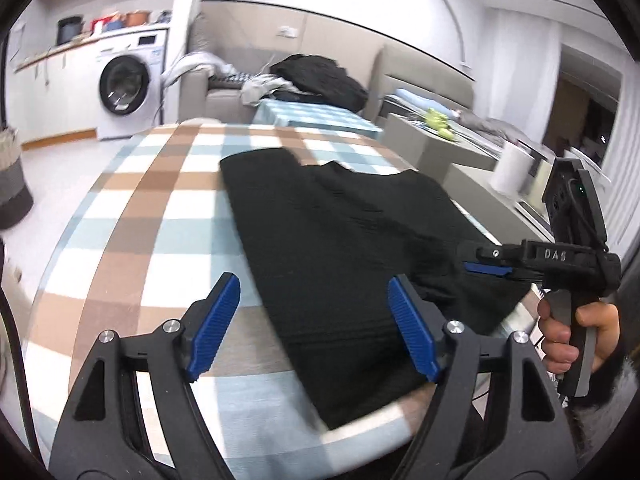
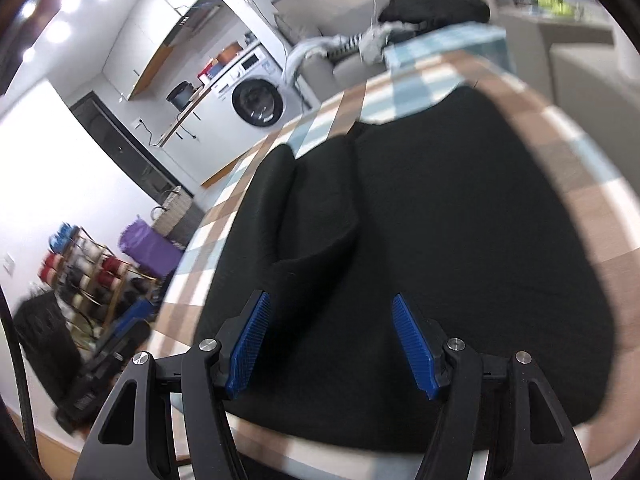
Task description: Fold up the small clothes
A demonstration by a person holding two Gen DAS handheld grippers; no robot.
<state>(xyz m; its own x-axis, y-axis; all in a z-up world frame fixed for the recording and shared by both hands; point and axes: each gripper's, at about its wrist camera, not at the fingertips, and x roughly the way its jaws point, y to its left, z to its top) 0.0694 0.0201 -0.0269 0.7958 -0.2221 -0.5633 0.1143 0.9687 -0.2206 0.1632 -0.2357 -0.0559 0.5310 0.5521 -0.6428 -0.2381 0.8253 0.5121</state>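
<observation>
Lying on a checked tablecloth (image 1: 132, 216) of brown, pale blue and white squares: 1 black garment (image 1: 344, 240), knit with a fine ribbed texture, matte, no print showing. Covering the middle and right of the table in the left wrist view, with its near edge reaching the table's near rim. Appearing partly folded: in the right wrist view, 1 flap (image 2: 316, 216) doubled over along the left side of the garment (image 2: 460, 240), forming a soft ridge running near to far. Showing a shallow notch at the far edge, looking like a neckline, though too blurred to say for sure. Running with its long axis from near to far across the table, far end angled slightly left in the left wrist view.

Hovering over the garment's near left edge: left gripper (image 1: 314, 326), blue pads spread wide, nothing between them but cloth and table lying below. No earlier picture given, so nothing to say on motion. Sitting at the right, held by a hand (image 1: 568, 336): right gripper (image 1: 486, 268), seen side-on above the garment's right edge. In its own view, right gripper (image 2: 330, 346) pads standing apart over the black cloth, pinching nothing.

Standing far left: washing machine (image 1: 128, 88). Heaped beyond the table: dark clothes (image 1: 320, 78) on a sofa.
</observation>
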